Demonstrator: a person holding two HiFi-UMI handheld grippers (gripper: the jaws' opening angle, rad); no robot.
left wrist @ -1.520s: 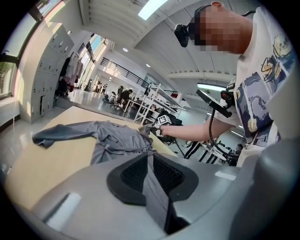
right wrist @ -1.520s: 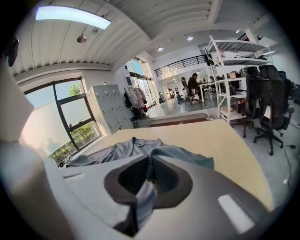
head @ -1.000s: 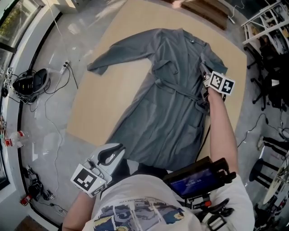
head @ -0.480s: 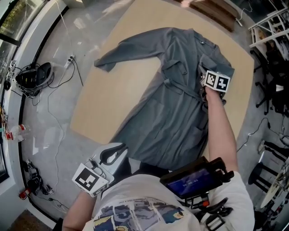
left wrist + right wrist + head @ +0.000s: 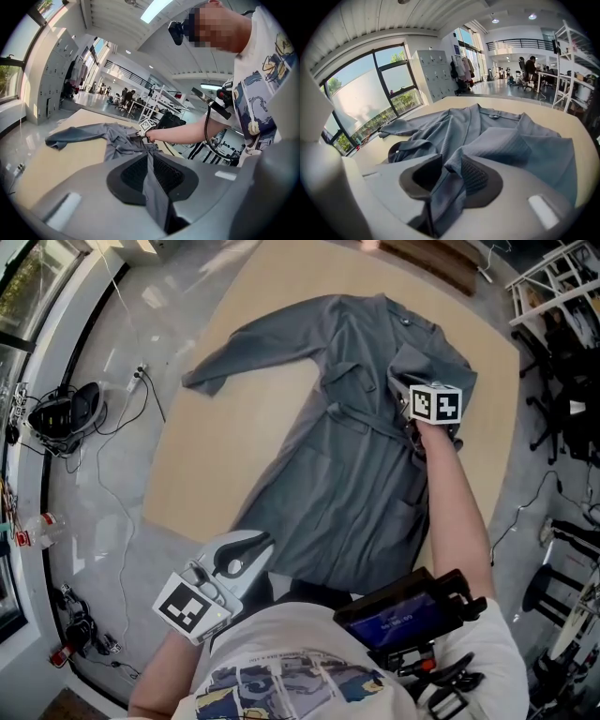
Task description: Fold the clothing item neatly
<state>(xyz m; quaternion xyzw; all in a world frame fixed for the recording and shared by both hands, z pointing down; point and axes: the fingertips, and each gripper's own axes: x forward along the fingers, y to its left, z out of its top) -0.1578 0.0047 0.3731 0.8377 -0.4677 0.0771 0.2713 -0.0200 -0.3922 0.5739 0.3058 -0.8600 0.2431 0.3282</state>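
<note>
A grey robe lies spread on a tan board, its left sleeve stretched out and its right sleeve folded in over the chest. My right gripper rests on that folded sleeve near the belt. Its jaws are opening: sleeve cloth still lies between the pads of the right gripper, against one pad with a gap at the other. My left gripper hangs at the near hem, and in the left gripper view the left gripper is shut on a fold of the robe's hem.
Cables and a black bag lie on the floor at the left, with a bottle below them. Shelving and chairs crowd the right side. A tablet is strapped at the person's chest.
My right gripper has shifted slightly left over the robe's chest with the sleeve, and its jaws have parted. The left gripper has stayed at the hem.
</note>
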